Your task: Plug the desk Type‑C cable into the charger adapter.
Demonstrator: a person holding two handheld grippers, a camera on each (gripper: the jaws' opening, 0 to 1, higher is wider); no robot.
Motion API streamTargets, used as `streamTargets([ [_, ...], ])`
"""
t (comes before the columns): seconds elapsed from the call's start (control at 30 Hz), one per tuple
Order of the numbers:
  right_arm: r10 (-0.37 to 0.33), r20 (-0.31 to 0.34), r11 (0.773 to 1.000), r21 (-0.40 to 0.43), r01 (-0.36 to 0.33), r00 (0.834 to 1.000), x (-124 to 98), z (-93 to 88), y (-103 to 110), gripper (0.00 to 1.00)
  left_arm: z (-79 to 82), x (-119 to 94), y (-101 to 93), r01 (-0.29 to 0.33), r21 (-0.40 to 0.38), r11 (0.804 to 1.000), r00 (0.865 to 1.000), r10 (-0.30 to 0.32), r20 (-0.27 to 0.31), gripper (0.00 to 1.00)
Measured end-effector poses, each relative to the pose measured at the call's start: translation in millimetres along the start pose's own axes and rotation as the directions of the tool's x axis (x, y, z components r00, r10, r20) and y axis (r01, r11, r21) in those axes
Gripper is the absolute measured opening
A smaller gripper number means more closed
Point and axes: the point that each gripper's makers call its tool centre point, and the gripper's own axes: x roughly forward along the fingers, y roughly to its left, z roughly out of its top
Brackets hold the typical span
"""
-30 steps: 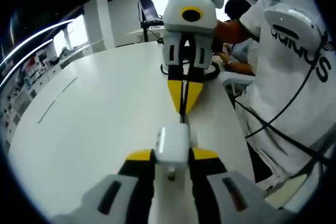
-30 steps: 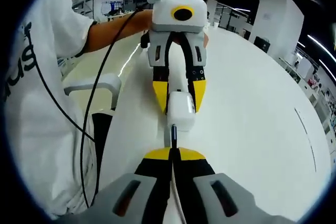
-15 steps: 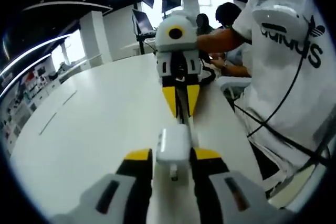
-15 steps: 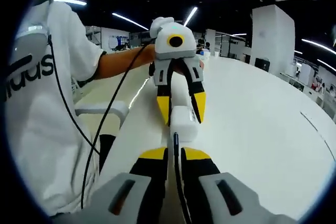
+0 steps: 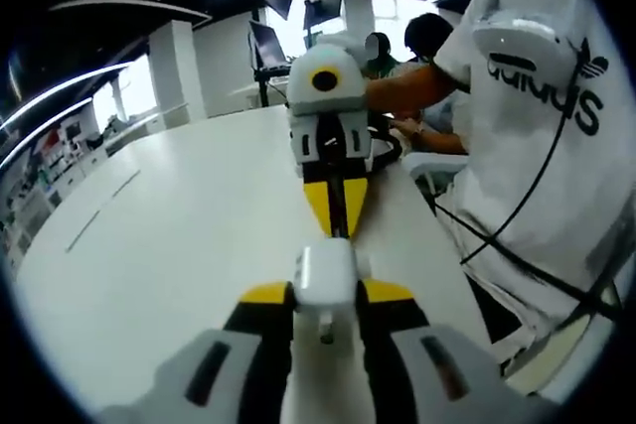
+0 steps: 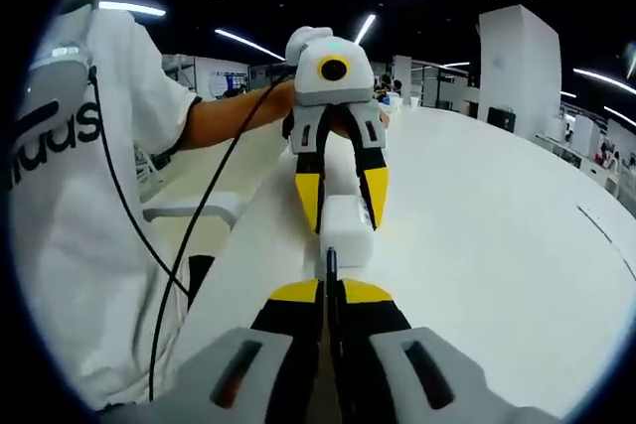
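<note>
In the left gripper view my left gripper is shut on a white charger adapter, held above the white table. The right gripper faces it head-on with a black Type-C cable running between its yellow jaws. In the right gripper view my right gripper is shut on the cable's black plug. The plug tip meets the near face of the adapter, which the left gripper grips from the far side. How deep the plug sits in the port cannot be told.
A person in a white T-shirt stands at the table's edge, with thin black cords hanging by the body. A white chair arm sits beside the table. Other people and a laptop are at the far end.
Both views have tilted up and shifted with the hands. The two grippers stay nose to nose, with the plug still at the adapter's face.
</note>
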Motion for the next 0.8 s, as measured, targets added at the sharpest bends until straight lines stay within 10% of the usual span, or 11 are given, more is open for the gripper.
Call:
streamTargets([
  [0.8,-0.013,-0.079,0.999,0.049,0.017,0.997,2.5,0.9,1.4,0.00,1.6,1.8,2.1,-0.010,-0.138,0.990,0.998,0.017,0.054,0.23],
])
